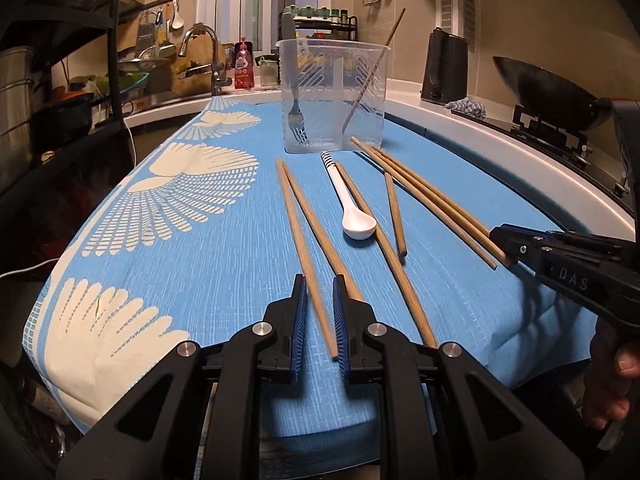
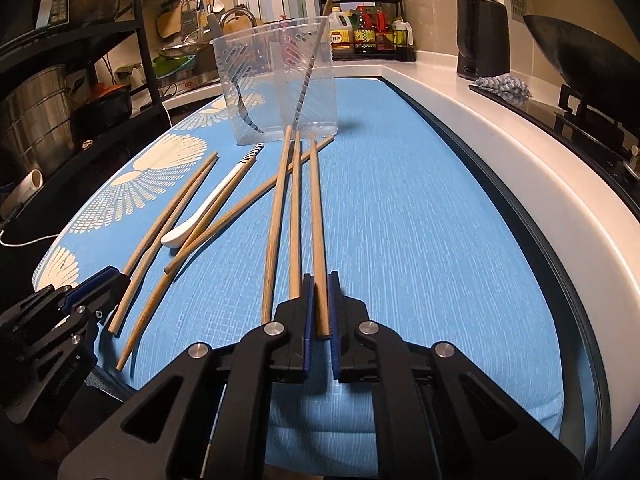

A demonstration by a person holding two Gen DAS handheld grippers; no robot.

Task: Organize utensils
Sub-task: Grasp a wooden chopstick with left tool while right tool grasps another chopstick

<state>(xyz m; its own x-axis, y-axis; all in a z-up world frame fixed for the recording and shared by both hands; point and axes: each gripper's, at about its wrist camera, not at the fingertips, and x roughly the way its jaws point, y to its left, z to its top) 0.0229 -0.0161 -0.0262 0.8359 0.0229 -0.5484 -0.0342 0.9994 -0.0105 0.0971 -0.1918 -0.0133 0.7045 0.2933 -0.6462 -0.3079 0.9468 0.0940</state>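
Note:
Several wooden chopsticks lie on a blue cloth (image 1: 460, 304). A clear plastic holder (image 1: 332, 96) at the far end holds a metal fork (image 1: 294, 108) and one chopstick (image 1: 370, 76). A white spoon (image 1: 352, 208) lies among the chopsticks. My left gripper (image 1: 320, 292) is open around the near end of one chopstick (image 1: 306, 252), jaws not touching it. My right gripper (image 2: 320, 284) is narrowly open around the near end of the rightmost chopstick (image 2: 318, 232); whether the pads touch it is unclear. The holder shows in the right wrist view (image 2: 276, 80), as does the spoon (image 2: 200, 212).
A white counter (image 2: 500, 140) borders the cloth on the right, with a black kettle (image 1: 446, 66), a wok (image 1: 556, 84) on a stove and a grey rag (image 2: 506, 84). A sink tap (image 1: 202, 48) and a black shelf rack (image 1: 60, 80) stand at the left.

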